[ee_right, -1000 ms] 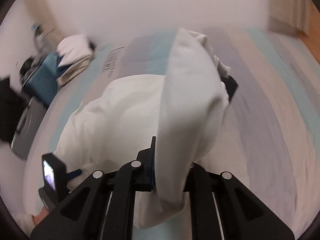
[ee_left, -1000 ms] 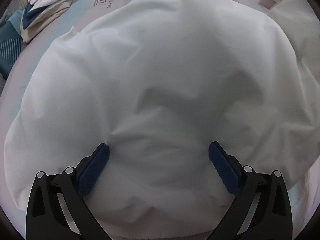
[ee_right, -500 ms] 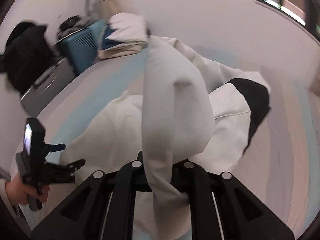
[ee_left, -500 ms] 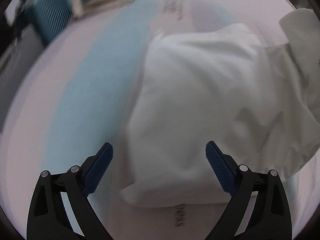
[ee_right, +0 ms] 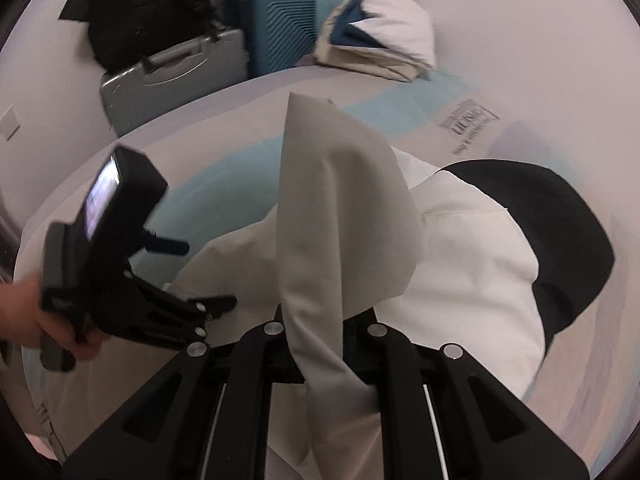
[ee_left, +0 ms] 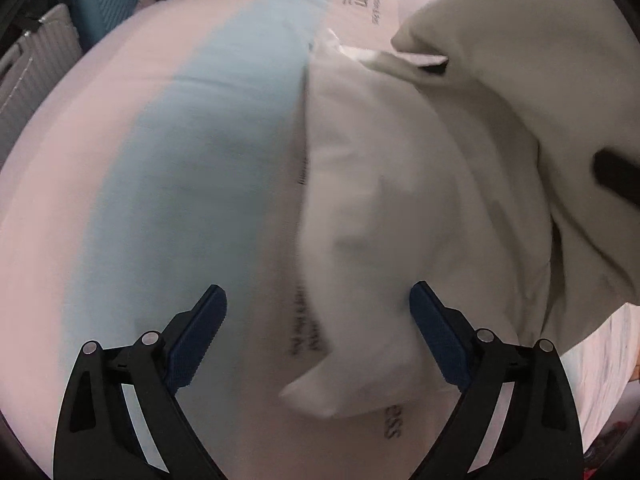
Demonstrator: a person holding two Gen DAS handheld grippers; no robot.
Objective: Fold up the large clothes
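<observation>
A large white garment with a black lining part lies on the striped bed sheet. My left gripper is open and empty above the garment's lower left corner; its blue pads stand wide apart. It also shows in the right wrist view, held in a hand at the left. My right gripper is shut on a fold of the white garment, which rises in a peak and drapes over the jaws, hiding the fingertips.
A teal suitcase, a grey hard case and a black bag stand beyond the bed's far edge. A stack of folded clothes lies at the bed's far corner. Printed text marks the sheet.
My left gripper has moved left off the garment and now hovers over its corner and the bare sheet. My right gripper has swung with the held fold, turning towards the suitcases.
</observation>
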